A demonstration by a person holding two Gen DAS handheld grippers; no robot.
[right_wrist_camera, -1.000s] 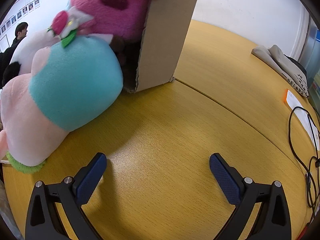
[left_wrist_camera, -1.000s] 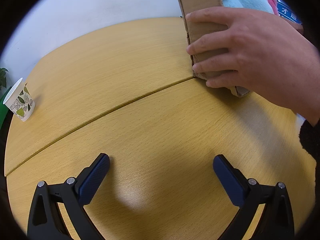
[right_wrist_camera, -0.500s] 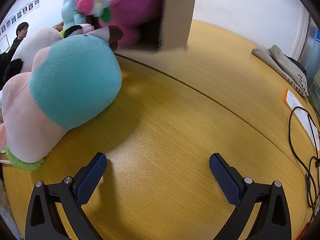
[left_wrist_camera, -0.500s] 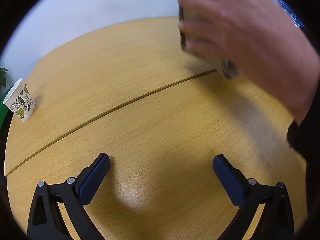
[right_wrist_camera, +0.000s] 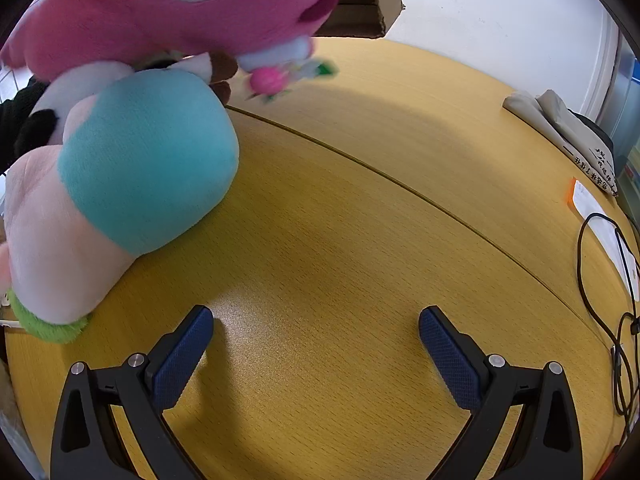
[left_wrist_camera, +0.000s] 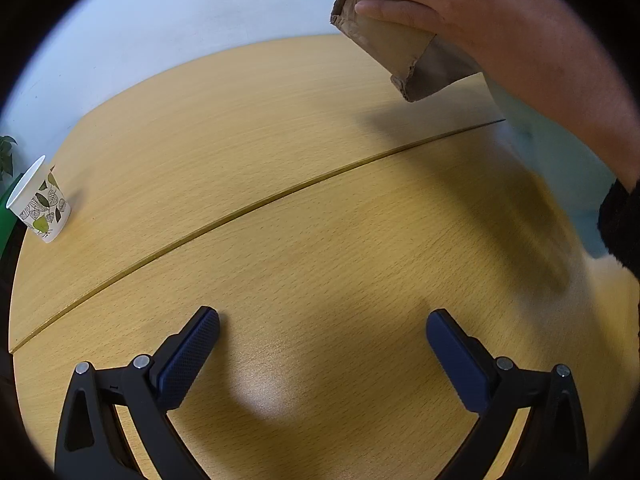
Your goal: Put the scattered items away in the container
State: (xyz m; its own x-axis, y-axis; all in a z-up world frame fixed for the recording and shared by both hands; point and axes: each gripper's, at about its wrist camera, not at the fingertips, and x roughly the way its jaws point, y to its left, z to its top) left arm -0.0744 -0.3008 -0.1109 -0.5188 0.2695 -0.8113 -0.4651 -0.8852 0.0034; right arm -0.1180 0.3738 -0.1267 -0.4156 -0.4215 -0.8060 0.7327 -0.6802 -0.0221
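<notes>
I am idling both the left gripper [left_wrist_camera: 322, 330] and right gripper [right_wrist_camera: 315, 326], jaws spread and empty, while a hand [left_wrist_camera: 460, 4] is tipping the cardboard box [left_wrist_camera: 394, 46]; next comes grasping the pink plush [right_wrist_camera: 180, 8].

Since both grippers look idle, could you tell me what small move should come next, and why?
Probably wait. A bare hand holds the cardboard box tilted above the table, and a pink plush toy looks to be spilling out beside the teal plush toy. Both the left gripper and right gripper are open and empty. Once the box is down, I'd ease the right one toward the teal toy.
</notes>
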